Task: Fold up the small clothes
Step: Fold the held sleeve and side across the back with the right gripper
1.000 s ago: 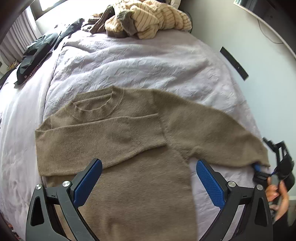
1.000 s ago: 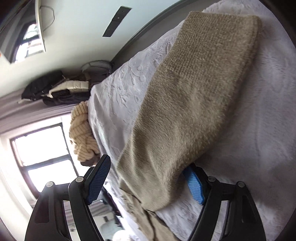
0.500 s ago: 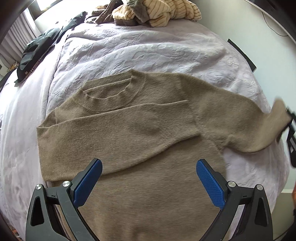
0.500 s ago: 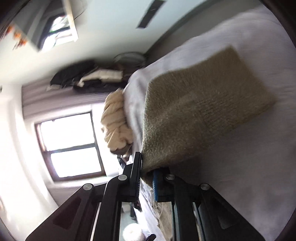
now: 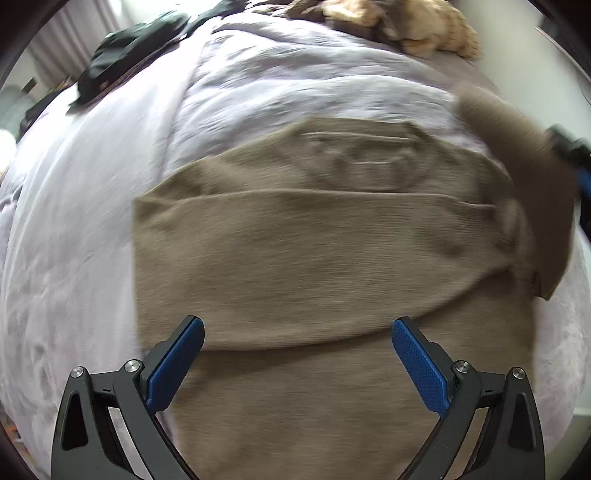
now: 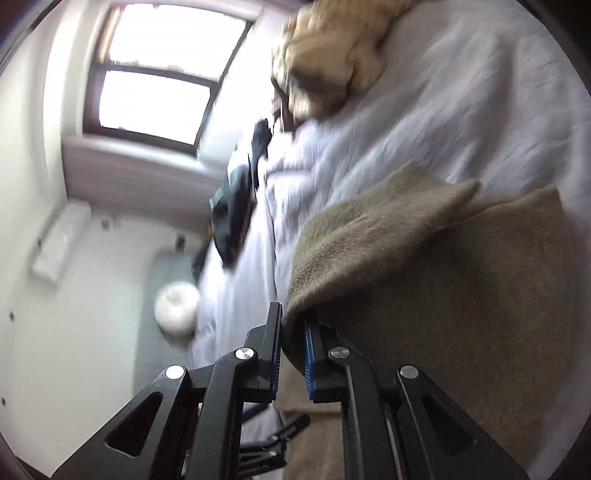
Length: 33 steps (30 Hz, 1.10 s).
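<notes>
A tan knit sweater [image 5: 332,266] lies flat on the lilac bedspread [image 5: 92,258], one sleeve folded across its chest. My left gripper [image 5: 297,354] is open and empty, hovering over the sweater's lower body. My right gripper [image 6: 293,350] is shut on the cuff of the other sleeve [image 6: 369,236] and holds it lifted over the sweater; that raised sleeve [image 5: 517,155] shows at the right of the left wrist view, with the right gripper [image 5: 576,158] at the frame edge.
A heap of cream striped clothes [image 5: 417,26] lies at the far end of the bed, also seen in the right wrist view [image 6: 332,62]. Dark garments [image 5: 125,62] lie at the far left. A wall runs along the bed's right side.
My right gripper closed on the sleeve cuff, lifted it off the bed and swung it in over the sweater. The left gripper stayed open and shifted right over the body.
</notes>
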### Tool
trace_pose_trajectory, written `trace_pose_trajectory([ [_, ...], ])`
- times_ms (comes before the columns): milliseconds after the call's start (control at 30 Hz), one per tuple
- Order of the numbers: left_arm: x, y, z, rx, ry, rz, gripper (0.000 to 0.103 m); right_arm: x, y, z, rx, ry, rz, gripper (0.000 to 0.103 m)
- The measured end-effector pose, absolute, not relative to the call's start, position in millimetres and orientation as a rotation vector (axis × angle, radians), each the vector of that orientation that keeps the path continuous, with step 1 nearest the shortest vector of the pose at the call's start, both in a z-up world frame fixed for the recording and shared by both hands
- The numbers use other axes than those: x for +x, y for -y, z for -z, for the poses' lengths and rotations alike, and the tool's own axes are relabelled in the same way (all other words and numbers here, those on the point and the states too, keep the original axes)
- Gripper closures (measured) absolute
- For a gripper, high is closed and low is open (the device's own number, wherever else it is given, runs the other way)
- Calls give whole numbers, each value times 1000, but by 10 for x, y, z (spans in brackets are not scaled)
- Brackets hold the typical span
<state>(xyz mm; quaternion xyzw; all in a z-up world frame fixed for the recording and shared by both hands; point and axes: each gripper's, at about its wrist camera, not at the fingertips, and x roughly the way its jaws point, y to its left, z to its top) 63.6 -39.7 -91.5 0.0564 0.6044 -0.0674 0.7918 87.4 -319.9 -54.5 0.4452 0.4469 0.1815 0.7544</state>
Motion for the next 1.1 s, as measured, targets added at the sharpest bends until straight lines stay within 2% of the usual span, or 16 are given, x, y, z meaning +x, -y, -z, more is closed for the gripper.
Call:
trace_pose_trajectory([
  [167, 669, 15, 1083, 97, -1307, 94, 1, 1156, 2549, 1200, 942, -1180, -404, 91],
  [233, 674, -98, 1153, 73, -1315, 87, 1, 1166, 2434, 1458, 932, -1268, -365, 87],
  [333, 671, -233, 1201, 32, -1317, 89, 1, 1144, 2433, 1529, 920, -1297, -307, 87],
  [367, 669, -267, 1208, 22, -1315, 92, 1, 1135, 2479, 1478, 921, -1275, -288, 83],
  [467, 663, -375, 1198, -5, -1298, 104, 1, 1049, 2683, 1287, 925, -1178, -194, 40],
  [533, 659, -447, 1167, -17, -1281, 105, 1, 1065, 2782, 1269, 937, -1152, -145, 39],
  [567, 654, -476, 1153, -23, -1275, 105, 1, 1123, 2803, 1339, 952, -1178, -142, 39],
  [600, 651, -499, 1137, -29, -1269, 104, 1, 1182, 2792, 1422, 967, -1210, -142, 45],
  [633, 648, -526, 1105, -38, -1263, 99, 1, 1254, 2758, 1536, 988, -1248, -149, 56],
  [667, 638, -561, 1088, -46, -1260, 94, 1, 1313, 2707, 1606, 998, -1261, -160, 90],
  [700, 651, -601, 1069, -58, -1257, 90, 1, 1381, 2640, 1620, 988, -1261, -182, 96],
  [833, 582, -790, 1004, -103, -1232, 62, 1, 1525, 2113, 1286, 717, -1192, -357, 96],
  [933, 541, -900, 997, -105, -1232, 41, 1, 1427, 1592, 1120, 384, -1214, -466, 96],
  [1000, 524, -964, 1017, -111, -1239, 25, 1, 1332, 1272, 1157, 192, -1244, -511, 96],
  [1100, 536, -985, 1048, -128, -1248, 18, 1, 1134, 1111, 1281, 66, -1291, -537, 92],
])
